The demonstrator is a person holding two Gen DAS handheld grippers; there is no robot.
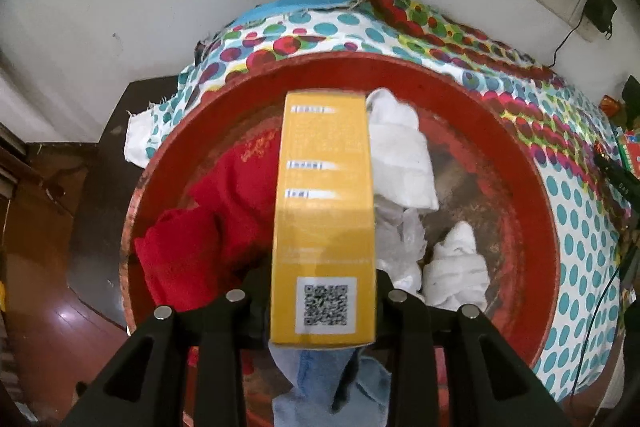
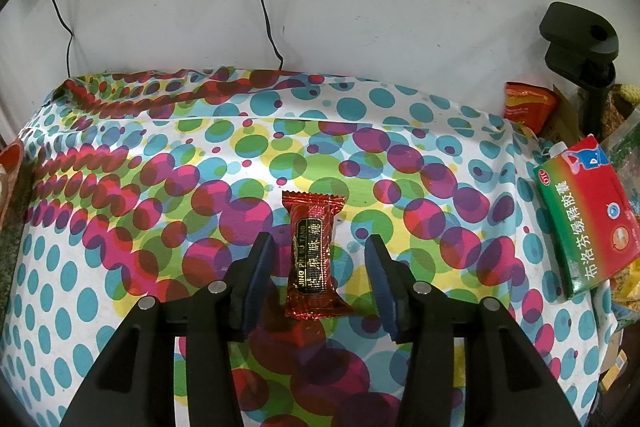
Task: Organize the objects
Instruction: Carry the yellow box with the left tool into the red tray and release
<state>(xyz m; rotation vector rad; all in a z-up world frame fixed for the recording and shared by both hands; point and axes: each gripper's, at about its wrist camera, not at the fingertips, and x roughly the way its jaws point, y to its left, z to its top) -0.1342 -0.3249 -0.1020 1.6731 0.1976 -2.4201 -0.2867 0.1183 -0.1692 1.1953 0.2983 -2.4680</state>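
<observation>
1. We read the biggest risk at the red basin (image 1: 520, 163). The left gripper (image 1: 322, 301) hangs over it with the yellow box (image 1: 326, 195) upright between its fingers. The jaws look closed on the box's lower sides, though the pads are hidden behind it, so we cannot confirm how firm the grip is. If the hold is loosening, the box may drop end-on, tip off the soft pile and come to rest slanted against the rim.
2. The basin sits on the dotted cloth (image 2: 120, 187) at the table's left end. Inside we see red fabric (image 1: 208, 227) on the left, white cloths (image 1: 404, 163) on the right and far side, and pale blue fabric (image 1: 332, 387) at the near edge. The pile is uneven, which makes a poor landing for a stiff box.
3. The green-and-red medicine box (image 2: 580, 223) lies at the cloth's right edge, close to the clutter beyond. We judge that a careless reach could push it off.
4. The red candy wrapper (image 2: 314, 255) lies flat on the cloth. The right gripper (image 2: 320, 267) has its jaws apart with the wrapper between them, neither pad touching. The foil is thin and slick, so we expect closing too high could pinch only a crimped end or skid it away.
</observation>
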